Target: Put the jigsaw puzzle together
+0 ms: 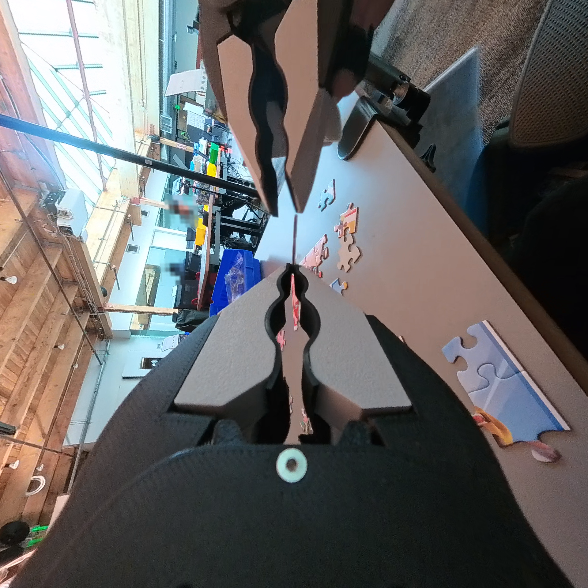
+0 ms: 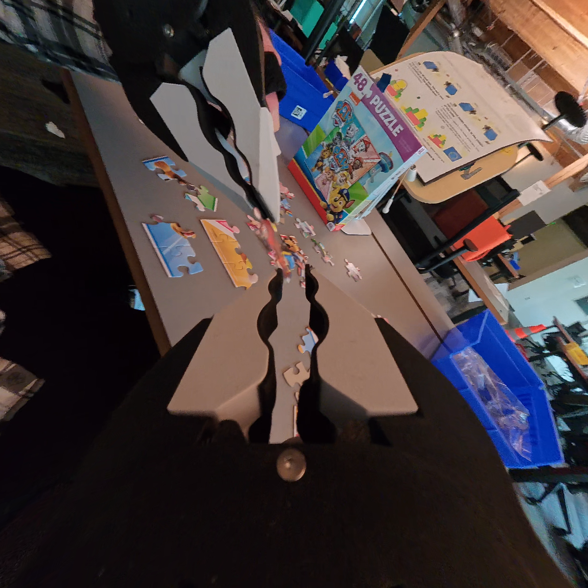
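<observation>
Closest in, saw the left tool (image 1: 291, 267) pressed together on a puzzle piece (image 1: 295, 305), held edge-on above the grey worktop (image 1: 397, 222), red print showing between the fingers. Found the right tool (image 2: 293, 272) facing it tip to tip, fingers narrowly spread, the piece's far end reaching just to that gap. Noted a dark rim along the worktop's near edge. Close to that edge, made out a joined blue section (image 2: 173, 251) beside a joined yellow section (image 2: 229, 251), apart from each other. Toward the far edge, saw loose pieces (image 2: 305, 227) scattered by an upright puzzle box (image 2: 353, 152). Spotted a blue bin (image 2: 496, 391) off one end, with timber walls and cluttered benches behind.
</observation>
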### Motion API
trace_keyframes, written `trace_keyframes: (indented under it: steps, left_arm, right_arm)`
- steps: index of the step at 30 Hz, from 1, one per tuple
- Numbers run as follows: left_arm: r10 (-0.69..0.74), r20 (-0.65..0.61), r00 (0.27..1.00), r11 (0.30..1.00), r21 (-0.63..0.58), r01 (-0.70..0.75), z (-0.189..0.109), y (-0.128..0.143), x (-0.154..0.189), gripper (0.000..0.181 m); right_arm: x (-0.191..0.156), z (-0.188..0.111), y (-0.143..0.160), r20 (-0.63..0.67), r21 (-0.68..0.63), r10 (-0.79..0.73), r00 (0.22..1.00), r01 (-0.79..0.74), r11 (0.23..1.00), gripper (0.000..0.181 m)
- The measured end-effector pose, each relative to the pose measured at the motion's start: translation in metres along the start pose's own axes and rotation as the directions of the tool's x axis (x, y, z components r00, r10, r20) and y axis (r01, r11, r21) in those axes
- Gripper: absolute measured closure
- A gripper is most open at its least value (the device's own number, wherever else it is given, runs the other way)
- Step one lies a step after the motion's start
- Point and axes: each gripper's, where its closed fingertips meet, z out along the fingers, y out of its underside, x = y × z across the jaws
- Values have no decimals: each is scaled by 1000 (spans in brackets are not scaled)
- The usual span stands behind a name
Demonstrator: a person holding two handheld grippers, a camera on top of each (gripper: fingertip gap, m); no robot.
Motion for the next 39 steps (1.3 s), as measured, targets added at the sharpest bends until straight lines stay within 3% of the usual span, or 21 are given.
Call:
trace_keyframes:
  steps: [1, 3, 12, 22, 27, 32, 39]
  left_arm:
    - [0, 3, 1000, 1000, 6, 0, 0, -1, -1, 181]
    - [-2, 4, 1000, 1000, 19, 2, 1, -5, -4, 181]
    - [-11, -32, 999, 1000, 21, 12, 15, -6, -4, 181]
    - [-163, -85, 983, 985, -66, 158, 34, 17, -1, 166]
    - [-196, -141, 970, 974, -145, 176, 42, 33, 4, 163]
    - [-312, -235, 921, 936, -241, 256, 62, 59, 13, 165]
    - [-482, -275, 832, 859, -335, 387, 91, 94, 18, 165]
  right_arm:
    - [-3, -2, 0, 22, 0, 8, 1000, -8, 1000, 167]
    - [-8, -3, 2, 45, -15, 5, 999, -4, 1000, 165]
    - [2, -3, 13, -116, -135, -147, 982, 131, 982, 181]
    - [24, -9, 38, -304, -392, -461, 834, 331, 858, 181]
    - [28, -6, 60, -268, -462, -492, 828, 338, 820, 181]
    - [48, 4, 107, -210, -579, -439, 873, 251, 776, 181]
    - [63, 29, 167, -94, -713, -391, 915, 213, 668, 181]
